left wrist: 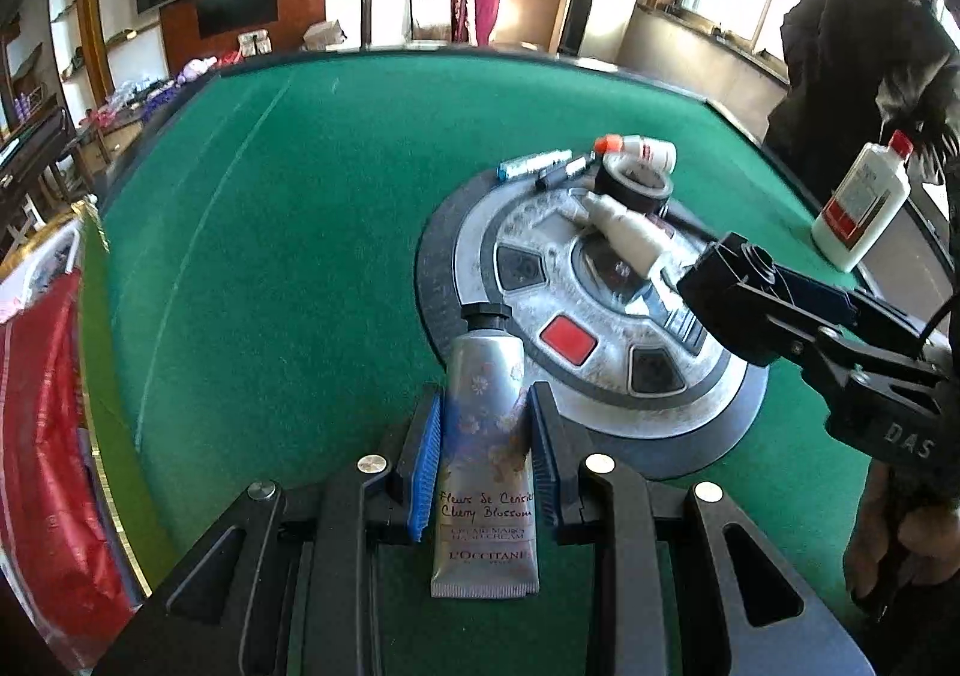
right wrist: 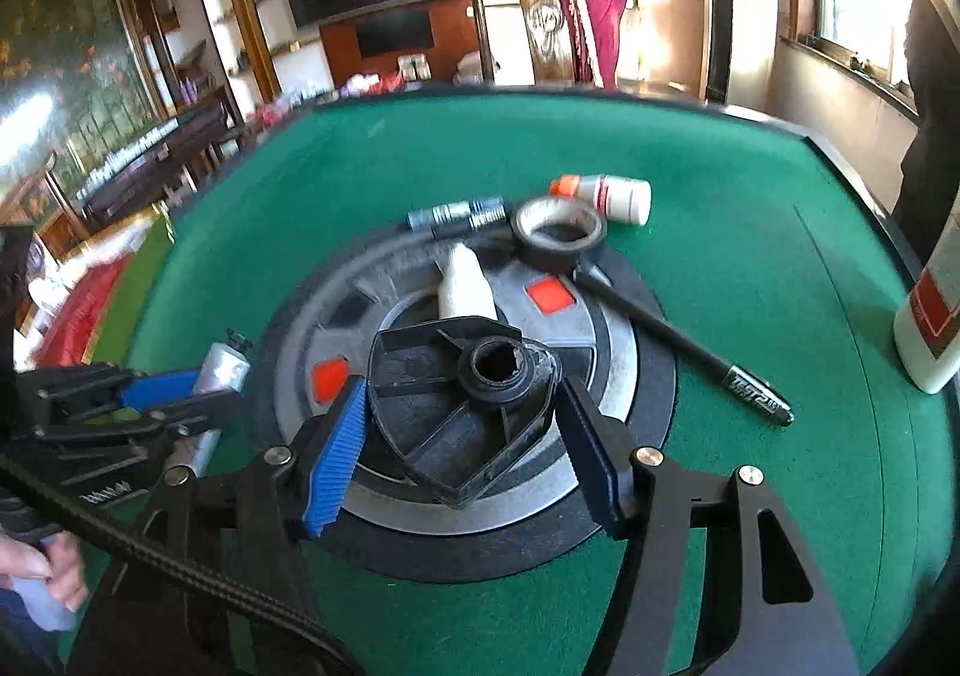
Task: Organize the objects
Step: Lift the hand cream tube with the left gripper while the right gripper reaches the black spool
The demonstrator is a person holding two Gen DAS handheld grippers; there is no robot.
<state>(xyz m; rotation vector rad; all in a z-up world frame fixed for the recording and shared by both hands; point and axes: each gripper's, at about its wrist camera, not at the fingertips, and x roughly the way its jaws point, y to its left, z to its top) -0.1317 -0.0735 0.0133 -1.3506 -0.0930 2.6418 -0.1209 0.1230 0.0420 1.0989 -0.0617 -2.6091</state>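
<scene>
The left gripper (left wrist: 483, 451) is clamping a hand-cream tube (left wrist: 487, 436) between its blue pads, jaws drawn narrow against the tube's sides. The tube is standing lengthwise between the fingers, black cap (left wrist: 485, 318) pointing forward toward the round control panel (left wrist: 558, 280) set in the green felt table (left wrist: 270, 232).

The right gripper (right wrist: 462, 436) is holding its jaws about half apart around a black plastic part (right wrist: 462, 406) — a heart-shaped ribbed piece with a round hub. The left pad is lying against the part's edge; the right pad is sitting just beside the opposite edge, and whether it is pressing cannot be told. The part is hanging over the panel.

Other items are lying on and around the panel:
- a small white bottle (right wrist: 465, 286) resting on the panel just ahead of the black part;
- a roll of black tape (right wrist: 559, 235) at the panel's far rim;
- a black marker (right wrist: 684, 346) lying diagonally across the right rim onto the felt;
- two pens (right wrist: 462, 214) side by side beyond the far rim;
- an orange-capped white bottle (right wrist: 606, 196) on its side near the tape.

A tall white bottle (left wrist: 861, 202) is standing upright near the right table edge — well apart from the panel.
</scene>
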